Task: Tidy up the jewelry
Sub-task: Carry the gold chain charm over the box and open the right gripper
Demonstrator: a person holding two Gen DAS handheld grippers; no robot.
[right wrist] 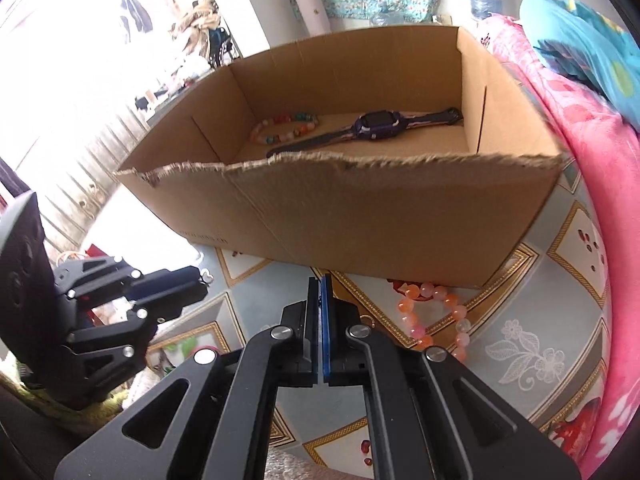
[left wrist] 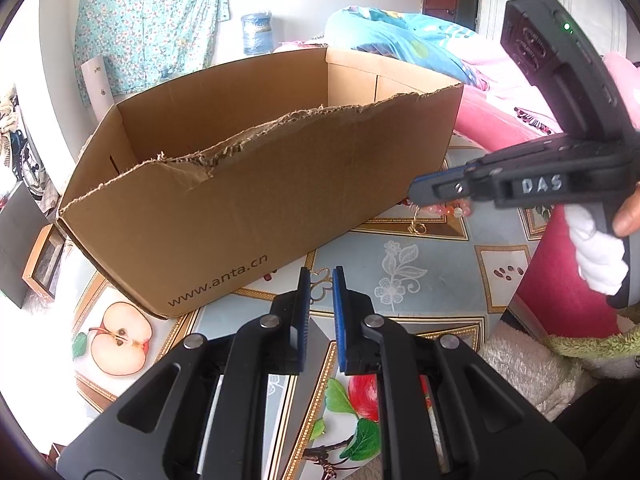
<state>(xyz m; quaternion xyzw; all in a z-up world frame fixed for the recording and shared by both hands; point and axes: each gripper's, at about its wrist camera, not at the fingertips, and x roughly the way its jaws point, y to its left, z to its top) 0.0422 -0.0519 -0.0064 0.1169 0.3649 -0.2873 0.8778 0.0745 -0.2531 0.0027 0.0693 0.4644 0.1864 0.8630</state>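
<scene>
Your right gripper (right wrist: 321, 280) is closed on nothing, hovering near the pink bead bracelet (right wrist: 436, 316), which lies on the patterned tablecloth (right wrist: 532, 320) just in front of the cardboard box (right wrist: 360, 216). Your left gripper (left wrist: 321, 276) is slightly open and empty. Inside the box: purple watch (right wrist: 376, 126) and multicolour bracelet (right wrist: 280, 126).

A home bedroom: quilted bed (right wrist: 576, 128), floral curtain (left wrist: 148, 24)

brown box (right wrist: 360, 216), pink-orange bracelet (right wrist: 436, 316)
</scene>
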